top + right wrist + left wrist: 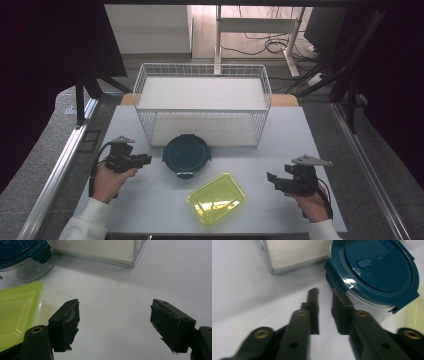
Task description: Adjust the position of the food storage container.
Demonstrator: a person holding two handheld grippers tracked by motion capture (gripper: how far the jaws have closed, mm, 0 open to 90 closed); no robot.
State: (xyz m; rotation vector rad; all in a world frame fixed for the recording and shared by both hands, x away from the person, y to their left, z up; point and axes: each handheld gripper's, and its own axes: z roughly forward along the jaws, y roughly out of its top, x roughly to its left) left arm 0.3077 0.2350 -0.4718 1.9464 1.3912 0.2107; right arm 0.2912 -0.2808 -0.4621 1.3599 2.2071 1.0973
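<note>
One round, dark-blue-lidded container (186, 154) on the white table (150, 200), just before the wire basket (202, 105), clear wall glimpsed beneath the clip-on lid. Left gripper (145, 160) just beside it, jaws narrowed on nothing; right gripper (272, 181) well apart, gaping. Green-lidded box (216, 198) cut off in right gripper view.

Bare table between round container (186, 155) and left gripper (145, 160); wire basket (202, 107) blocks behind.

Soft even light, blurred foreground
</note>
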